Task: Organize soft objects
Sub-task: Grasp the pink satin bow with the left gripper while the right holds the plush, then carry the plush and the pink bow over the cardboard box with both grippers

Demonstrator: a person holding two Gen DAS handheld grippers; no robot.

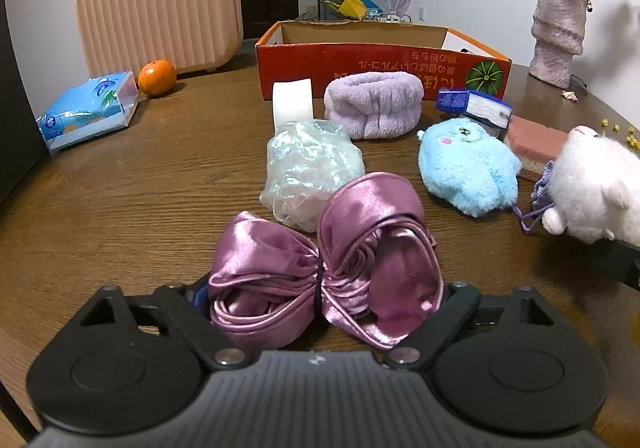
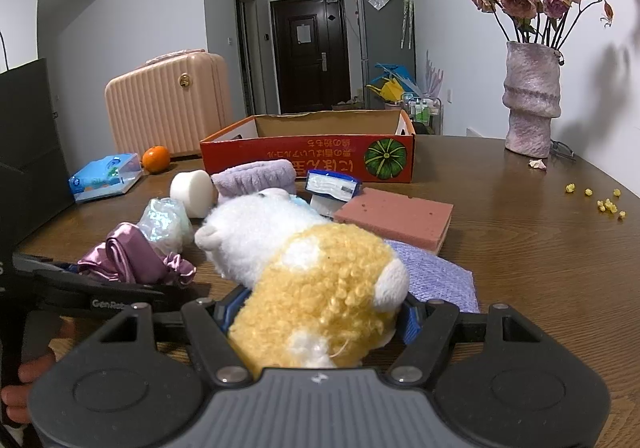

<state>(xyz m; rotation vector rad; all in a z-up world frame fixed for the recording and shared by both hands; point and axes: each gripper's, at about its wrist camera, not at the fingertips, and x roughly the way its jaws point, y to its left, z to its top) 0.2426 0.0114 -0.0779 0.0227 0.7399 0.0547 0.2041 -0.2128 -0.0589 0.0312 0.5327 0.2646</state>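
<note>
Seen from the left wrist, a tissue pack (image 1: 90, 110) and an orange (image 1: 157, 77) lie at the left edge before a pink case (image 1: 160, 8), apparently set apart from the sorting. At upper center the open red box (image 1: 382, 66) waits empty, the likely home for the soft things ranged before it: a white roll (image 1: 292, 101), an iridescent cap (image 1: 310, 170), a lilac headband (image 1: 374, 104) and a blue plush (image 1: 466, 164). Low in the frame, the left gripper (image 1: 326, 298) brackets the satin bonnet (image 1: 328, 272), jaws fairly wide; whether its pads press the cloth cannot be told. In the right wrist view, the right gripper (image 2: 316, 318) clamps 1 yellow-and-white plush (image 2: 312, 288) at lower center, held above the table (image 2: 540, 248), seemingly bound for the box.
</note>
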